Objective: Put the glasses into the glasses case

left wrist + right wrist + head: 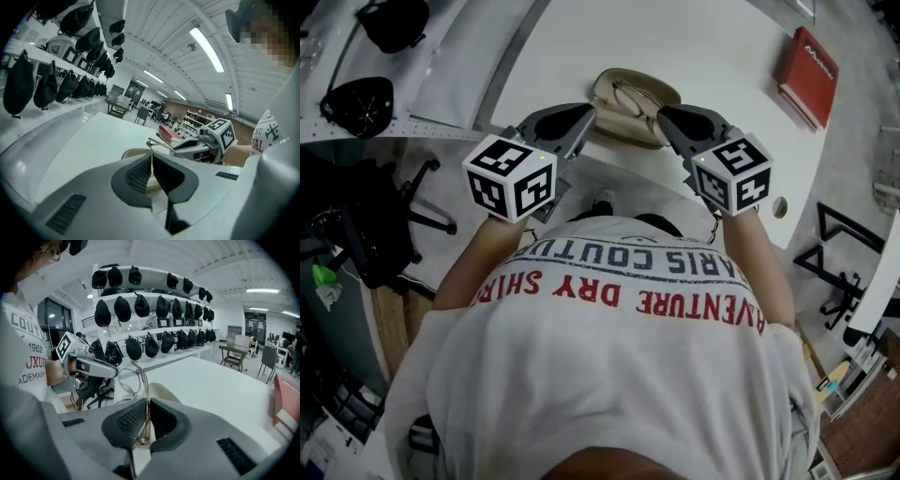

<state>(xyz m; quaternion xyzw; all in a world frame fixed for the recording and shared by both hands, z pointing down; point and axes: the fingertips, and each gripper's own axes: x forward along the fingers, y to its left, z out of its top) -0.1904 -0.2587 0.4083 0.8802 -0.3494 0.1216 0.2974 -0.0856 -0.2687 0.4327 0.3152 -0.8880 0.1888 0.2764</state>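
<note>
An open beige glasses case (642, 137) lies on the white table (712, 47) near its front edge. Thin-rimmed glasses (634, 97) hang just over it. My right gripper (667, 119) comes in from the right, shut on the glasses; in the right gripper view (146, 420) the wire frame runs between the pads and a round lens (128, 381) stands above the case (164, 392). My left gripper (584, 120) sits at the case's left side. In the left gripper view (151, 171) its jaws are shut on the case's thin pale edge (136, 153), with the glasses (161, 143) beyond.
A red book (807, 73) lies at the table's far right. A black office chair (394, 216) stands on the floor to the left. Shelves of black caps (140, 301) run along one side of the table.
</note>
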